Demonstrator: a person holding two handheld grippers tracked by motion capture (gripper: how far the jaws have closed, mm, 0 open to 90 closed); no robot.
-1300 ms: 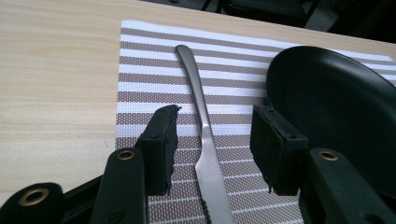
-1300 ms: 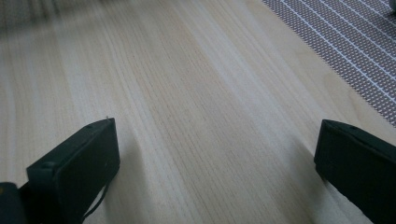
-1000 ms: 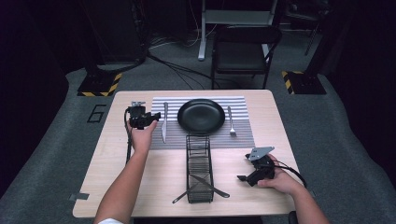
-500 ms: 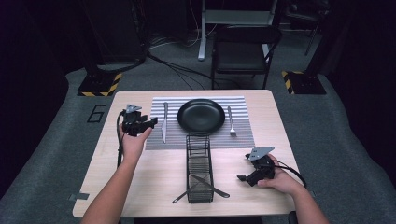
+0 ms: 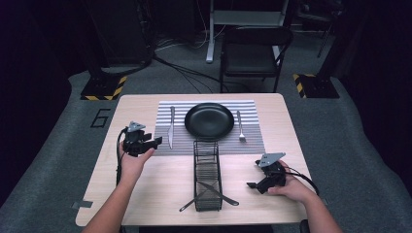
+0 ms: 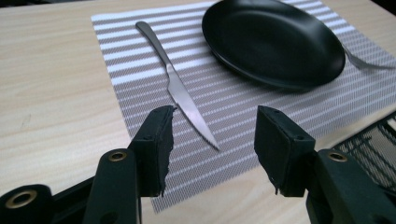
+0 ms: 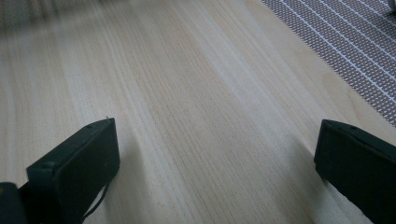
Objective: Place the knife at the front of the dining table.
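A steel knife (image 5: pixel 171 127) (image 6: pixel 180 93) lies on the striped placemat (image 5: pixel 252 141), left of a black plate (image 5: pixel 209 120) (image 6: pixel 275 39). A fork (image 5: pixel 240 126) (image 6: pixel 364 60) lies to the plate's right. My left gripper (image 5: pixel 150 143) (image 6: pixel 215 140) hovers off the mat's left near corner and points at the knife's tip, open, with nothing held. My right gripper (image 5: pixel 255 184) (image 7: pixel 215 158) rests low over bare wood at the front right, open wide and empty.
A black wire basket (image 5: pixel 206 177) (image 6: pixel 369 140) stands in the middle of the table (image 5: pixel 145 184), with two utensils (image 5: pixel 214 194) crossed at its near end. A dark folding chair (image 5: pixel 252 48) stands beyond the far edge.
My left hand has drawn back from beside the knife, left and toward the near side. The knife stays on the mat. The right hand has kept still.
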